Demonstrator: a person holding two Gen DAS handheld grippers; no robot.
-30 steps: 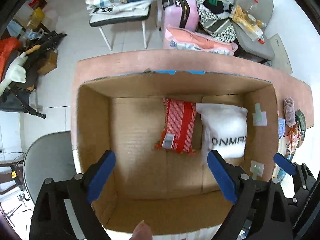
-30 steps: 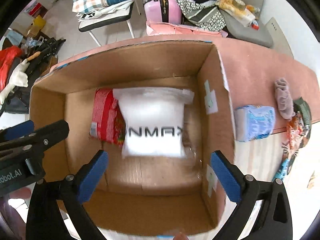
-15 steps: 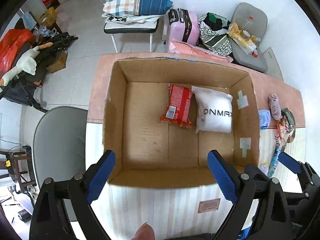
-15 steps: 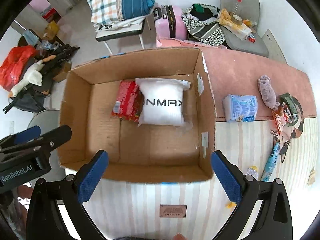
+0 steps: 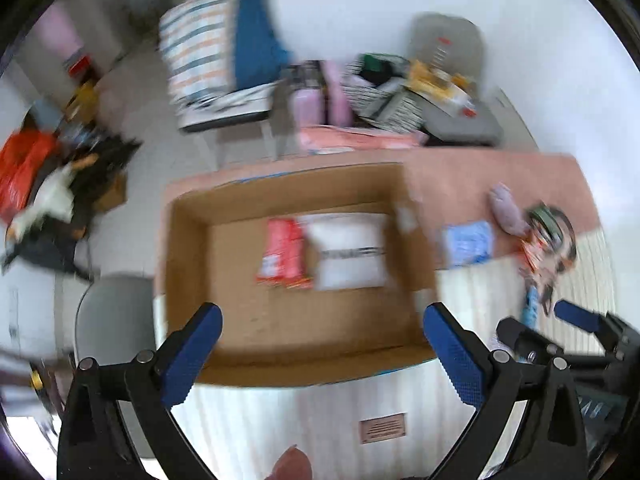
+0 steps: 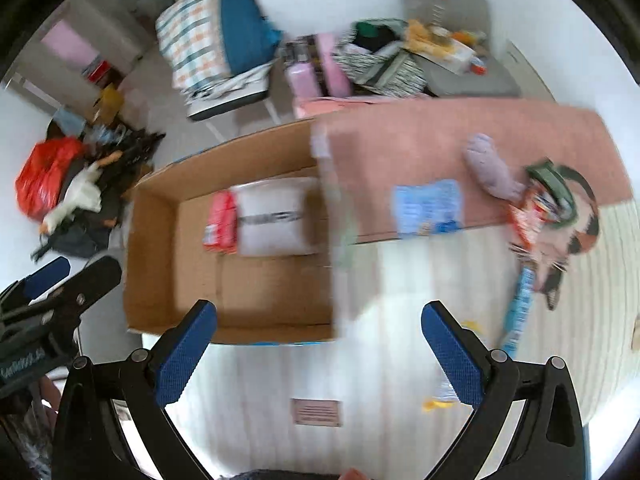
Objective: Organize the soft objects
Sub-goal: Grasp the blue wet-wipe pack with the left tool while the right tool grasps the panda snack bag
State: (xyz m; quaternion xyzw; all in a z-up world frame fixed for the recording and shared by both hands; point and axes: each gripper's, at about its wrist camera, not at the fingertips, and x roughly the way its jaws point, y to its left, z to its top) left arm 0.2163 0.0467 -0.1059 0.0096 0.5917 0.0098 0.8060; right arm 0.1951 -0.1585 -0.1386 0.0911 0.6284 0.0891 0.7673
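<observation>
Pink tabletop bears cardboard box; both claws gape.

Both wrist views look steeply down from well above the table; each takes in the cardboard box, right view offset rightward.

Both views are brightly and evenly lit; no single light source is visible. Motion blur covers most of each frame: the cardboard box beyond the fingers, the white bag inside it and its lettering are smeared. The blue fingers remain sharp in both views. Soft shadow lies along the box's inner walls. Fisheye distortion bends the table edge, and a black border rings each frame.
</observation>
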